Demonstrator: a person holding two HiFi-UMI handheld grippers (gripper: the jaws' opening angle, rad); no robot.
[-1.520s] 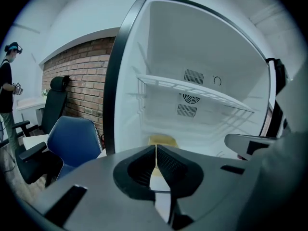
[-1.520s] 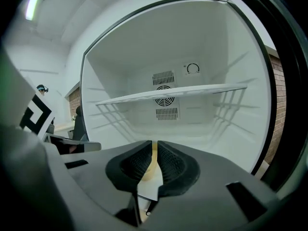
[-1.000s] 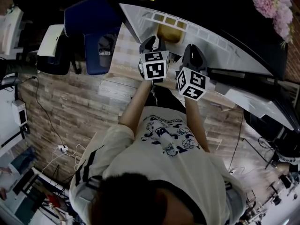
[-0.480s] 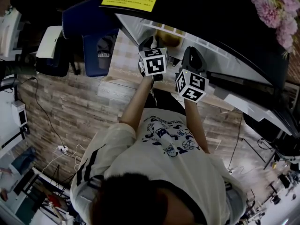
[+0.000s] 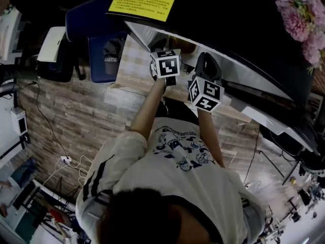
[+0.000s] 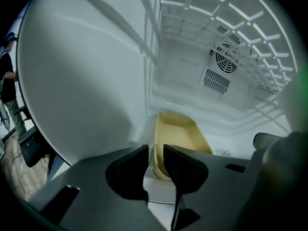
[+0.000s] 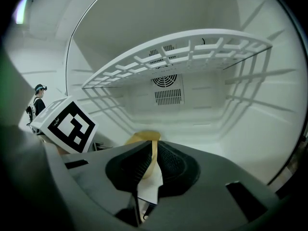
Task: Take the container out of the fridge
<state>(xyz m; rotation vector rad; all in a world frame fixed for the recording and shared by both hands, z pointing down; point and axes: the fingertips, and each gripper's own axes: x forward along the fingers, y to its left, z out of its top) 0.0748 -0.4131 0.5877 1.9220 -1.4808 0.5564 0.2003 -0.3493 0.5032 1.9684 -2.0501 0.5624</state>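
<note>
A pale yellow container [image 6: 179, 137] sits on the white floor of the fridge, near its left wall. My left gripper [image 6: 155, 151] has its jaws nearly together over the container's near rim. From the other side, my right gripper [image 7: 154, 150] is shut on a thin yellow edge of the container [image 7: 140, 139]. In the head view both grippers reach into the fridge side by side, the left gripper [image 5: 163, 49] beside the right gripper [image 5: 205, 61]. Only a dark sliver of the container [image 5: 184, 47] shows there.
A white wire shelf [image 7: 183, 49] spans the fridge above the container, and a fan vent [image 7: 166, 78] sits in the back wall. Outside, a blue chair [image 5: 99, 39] stands to the left on the wooden floor. A person [image 6: 7, 81] stands farther off.
Both grippers have edged a little farther toward the fridge opening. The view has shifted, so the fridge's dark top now hides most of the container.
</note>
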